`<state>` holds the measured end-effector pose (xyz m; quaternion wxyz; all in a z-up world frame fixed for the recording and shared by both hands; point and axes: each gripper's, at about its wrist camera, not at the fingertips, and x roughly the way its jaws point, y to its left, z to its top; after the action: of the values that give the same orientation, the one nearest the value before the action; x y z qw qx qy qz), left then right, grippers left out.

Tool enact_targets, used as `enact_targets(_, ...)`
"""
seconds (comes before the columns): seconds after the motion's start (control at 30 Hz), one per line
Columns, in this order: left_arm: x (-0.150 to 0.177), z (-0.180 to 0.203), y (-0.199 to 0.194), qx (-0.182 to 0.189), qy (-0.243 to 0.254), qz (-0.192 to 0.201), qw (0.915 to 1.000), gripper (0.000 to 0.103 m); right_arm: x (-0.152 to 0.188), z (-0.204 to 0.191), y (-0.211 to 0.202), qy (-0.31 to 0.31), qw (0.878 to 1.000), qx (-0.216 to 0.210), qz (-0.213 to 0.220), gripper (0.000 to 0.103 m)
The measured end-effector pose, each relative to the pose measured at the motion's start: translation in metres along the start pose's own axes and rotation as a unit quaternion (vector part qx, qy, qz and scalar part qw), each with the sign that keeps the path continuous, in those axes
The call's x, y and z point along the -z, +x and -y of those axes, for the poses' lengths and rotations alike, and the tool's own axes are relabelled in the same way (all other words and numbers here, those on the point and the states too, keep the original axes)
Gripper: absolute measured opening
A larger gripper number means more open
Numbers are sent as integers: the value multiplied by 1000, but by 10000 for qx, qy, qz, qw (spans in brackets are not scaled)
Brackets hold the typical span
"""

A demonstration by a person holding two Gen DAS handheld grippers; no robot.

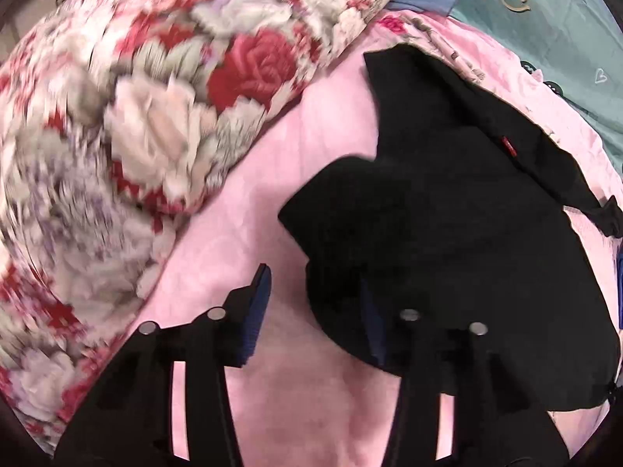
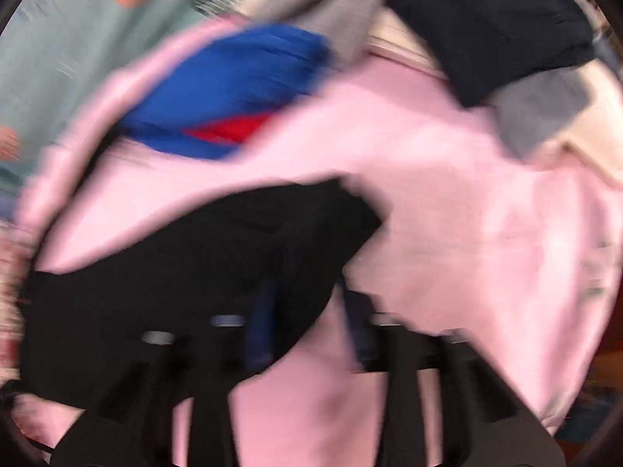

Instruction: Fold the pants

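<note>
Pants (image 1: 447, 214) lie bunched mid-blanket (image 1: 292, 369); my left gripper (image 1: 315, 303) and right gripper (image 2: 307, 323) gape empty, needing a hem grip next.

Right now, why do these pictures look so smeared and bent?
Left wrist view: the floral quilt streaks with motion blur, the black pants stay fairly sharp. Right wrist view: everything smears, pants included. Both curve at the edges from the fisheye lens.
</note>
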<state>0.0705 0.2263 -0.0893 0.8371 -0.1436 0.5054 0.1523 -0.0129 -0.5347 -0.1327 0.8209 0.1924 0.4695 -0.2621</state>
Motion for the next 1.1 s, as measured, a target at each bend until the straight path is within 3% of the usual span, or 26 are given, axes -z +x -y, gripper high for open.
enact_targets(0.07,2,-2,-13,-174,17,232,9996,71,-5,13,-10,477,9983,-210,267,53)
enact_targets(0.1,2,-2,-19,-300,50,352,9989,76,-9,17,-15,674,9967,-139,419,53)
enact_targets(0.2,4,-3,-49,-837,228,902,9921,77,-25,12,-43,775,9893,209,1219,53)
enact_targets(0.23,3,-6,-54,-772,207,985,9919,78,-29,6,-50,702,9874,177,1410,53)
enact_targets(0.3,1,-3,-66,-419,182,1089,9930,79,-40,-16,-58,354,9858,-282,1619,54)
enact_targets(0.43,-10,38,-72,68,375,1487,9882,83,-69,-83,-53,-281,9794,-1271,1544,54)
enact_targets(0.5,-16,68,-69,551,494,1713,9824,88,-89,-124,-47,-515,9710,-1792,1496,54)
enact_targets(0.67,-32,137,-27,1307,744,1305,9800,90,-120,-212,-18,-749,9518,-2882,734,54)
enact_targets(0.8,-37,152,2,1118,814,1248,9825,90,-123,-277,-3,-1194,9435,-3038,567,53)
enact_targets(0.93,-48,134,27,809,624,1163,9879,90,-119,-321,20,-1340,9401,-3131,167,51)
enact_targets(1.0,-51,121,37,695,413,1091,9907,90,-114,-340,34,-1436,9378,-3159,-81,45)
enact_targets(1.1,-53,110,39,858,152,963,9915,90,-107,-364,46,-1646,9325,-3196,-338,38)
